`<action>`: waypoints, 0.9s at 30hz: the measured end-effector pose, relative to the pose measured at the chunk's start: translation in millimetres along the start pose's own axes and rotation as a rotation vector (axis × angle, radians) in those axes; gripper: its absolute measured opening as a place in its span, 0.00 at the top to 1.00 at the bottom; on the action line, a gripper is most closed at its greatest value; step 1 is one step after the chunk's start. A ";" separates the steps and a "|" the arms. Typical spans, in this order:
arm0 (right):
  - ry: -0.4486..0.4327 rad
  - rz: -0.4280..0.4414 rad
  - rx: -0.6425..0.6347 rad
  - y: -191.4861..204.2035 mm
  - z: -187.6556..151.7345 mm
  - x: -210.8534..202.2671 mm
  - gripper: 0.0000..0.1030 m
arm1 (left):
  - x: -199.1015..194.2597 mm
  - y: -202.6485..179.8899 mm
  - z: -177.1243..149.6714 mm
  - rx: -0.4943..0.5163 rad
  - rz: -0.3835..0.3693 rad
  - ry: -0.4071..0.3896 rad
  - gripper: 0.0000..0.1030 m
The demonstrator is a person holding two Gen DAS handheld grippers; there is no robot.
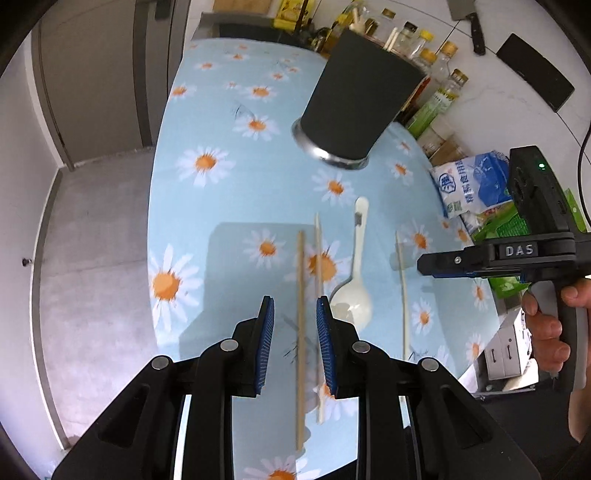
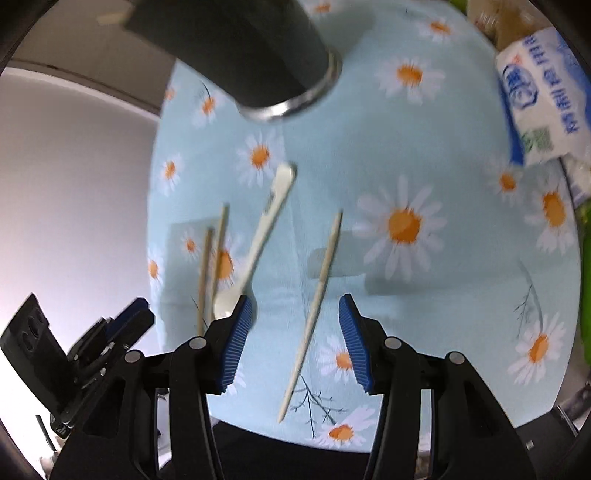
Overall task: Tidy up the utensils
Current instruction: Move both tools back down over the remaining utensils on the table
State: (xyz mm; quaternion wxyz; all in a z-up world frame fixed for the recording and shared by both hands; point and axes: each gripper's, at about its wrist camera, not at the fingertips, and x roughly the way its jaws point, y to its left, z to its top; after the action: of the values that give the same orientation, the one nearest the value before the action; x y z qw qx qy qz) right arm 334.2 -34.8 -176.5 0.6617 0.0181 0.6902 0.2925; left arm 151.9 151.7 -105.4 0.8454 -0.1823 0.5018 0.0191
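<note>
Hovering over the daisy tablecloth point(image 1: 229, 122), the left gripper point(image 1: 295, 317) had narrow, empty jaws astride a brown chopstick point(image 1: 300, 332). The right gripper point(image 2: 295, 317) spread wider around a pale chopstick point(image 2: 314, 310) near the table's front edge; the spoon point(image 1: 356, 280) lay between them.

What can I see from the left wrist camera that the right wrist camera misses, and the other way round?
Only the left wrist view shows the row of bottles, the cleaver on the wall, the floor and the hand holding the right gripper. Only the right wrist view shows the whole lone pale chopstick between its open jaws, and the left gripper from the side. Both show the dark holder, white spoon, chopstick pair, salt bag and daisy cloth.
</note>
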 end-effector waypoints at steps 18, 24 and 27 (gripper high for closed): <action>0.098 -0.223 0.126 15.2 7.6 34.9 0.76 | 1.6 19.7 -12.8 0.044 -0.088 0.044 0.78; 0.062 -0.305 0.128 24.2 4.7 36.6 0.88 | 2.9 25.2 -11.3 0.067 -0.099 0.058 0.78; 0.047 -0.314 0.125 26.5 3.9 37.8 0.89 | 4.9 29.9 -9.7 0.066 -0.095 0.067 0.78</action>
State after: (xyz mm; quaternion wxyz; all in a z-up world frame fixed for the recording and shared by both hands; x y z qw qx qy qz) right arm 323.5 4.1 -199.1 0.6804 -0.0557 0.7168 0.1421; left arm 139.7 175.6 -122.4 0.8335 -0.1784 0.5210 -0.0438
